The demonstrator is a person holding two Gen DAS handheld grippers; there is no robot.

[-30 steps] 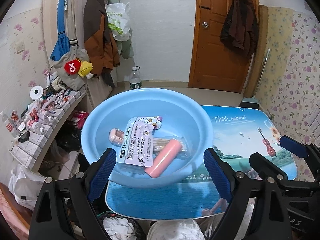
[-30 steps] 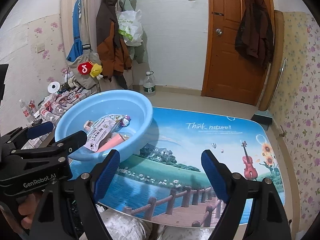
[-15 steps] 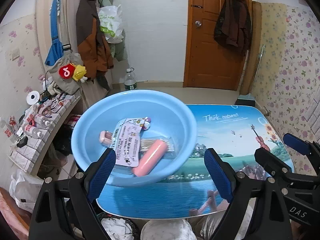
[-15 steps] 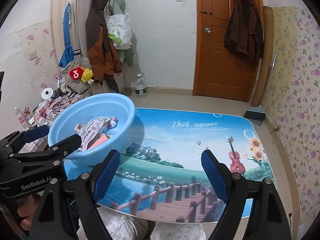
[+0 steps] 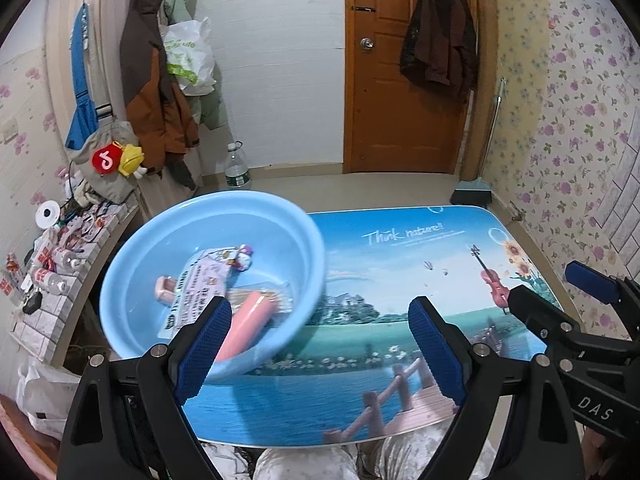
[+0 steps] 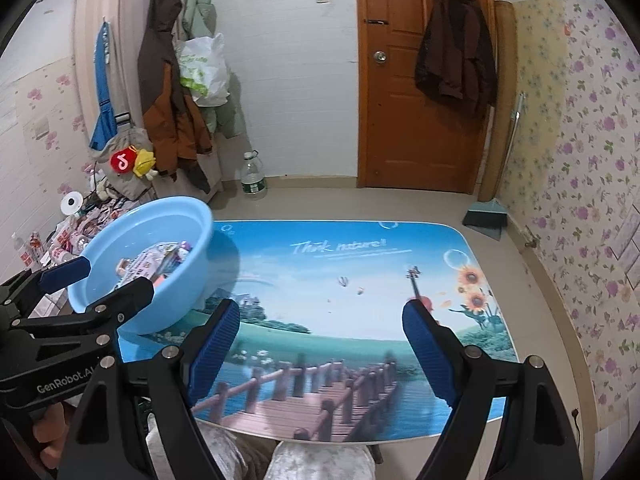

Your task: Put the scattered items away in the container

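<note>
light blue plastic, round and deep, the basin (image 5: 132,288) sits at the counter's (image 5: 400,280) left end, about nine o'clock from its middle, with its near side overhanging the rim. inside it lie a pink tube (image 5: 246,330), a printed card pack (image 5: 200,284) with a small cartoon charm at its top, a small pink block (image 5: 164,288) at nine o'clock from the card, and a clear sleeve of thin sticks (image 5: 260,296) beneath the tube. they overlap in a loose heap on the floor of the bowl.

compared with a second ago, both views have slid rightward: the basin has drifted from the middle of the left wrist picture toward eight o'clock, and more printed counter shows. the left tongs (image 5: 320,352) and right tongs (image 6: 320,356) are spread wide with nothing between them, as they were. no loose item lies on the picture-printed top in either view, so the tidying looks done, or nearly so, and the hands seem to be backing away or scanning for stragglers.

beyond, a water bottle (image 6: 253,178) stands on the floor at twelve o'clock.
</note>
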